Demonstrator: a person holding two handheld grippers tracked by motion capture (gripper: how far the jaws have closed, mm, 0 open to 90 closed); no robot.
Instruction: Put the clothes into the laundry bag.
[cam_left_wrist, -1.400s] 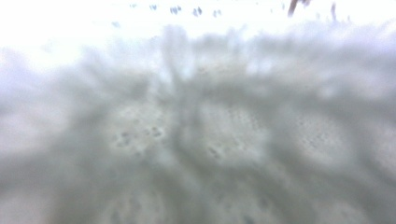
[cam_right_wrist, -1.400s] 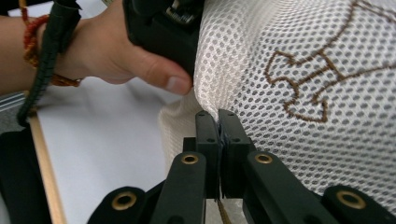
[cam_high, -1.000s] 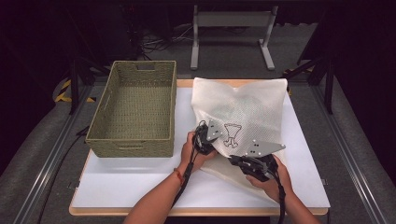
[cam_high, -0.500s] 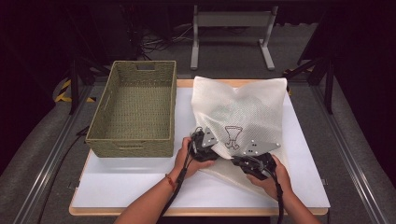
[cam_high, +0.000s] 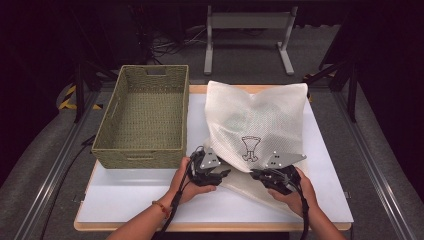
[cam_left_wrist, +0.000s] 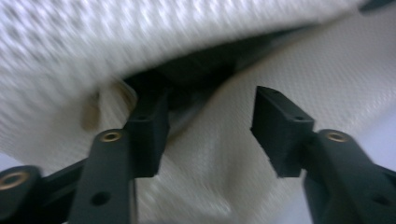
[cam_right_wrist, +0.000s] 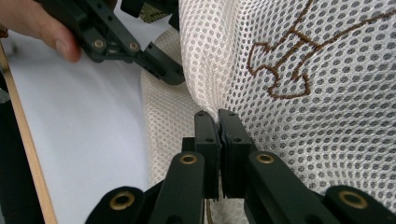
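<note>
A white mesh bag with a brown embroidered emblem lies on the white table, its near end toward me. My left gripper stands open at the bag's near left corner. In the left gripper view the gripper straddles the dark mouth of the bag, one jaw at the opening; the image is blurred. My right gripper is shut on the bag's upper mesh layer. The right gripper view shows that gripper pinching the mesh bag at its edge, with a finger of the left gripper close by.
An empty woven green basket stands on the table's left half, right beside the bag. Bare white table lies in front of both hands. A metal frame and cables sit on the floor beyond the far edge.
My left gripper has slid toward me, from on top of the bag down to its near left corner. The right gripper has hardly moved and stays clamped on the mesh.
</note>
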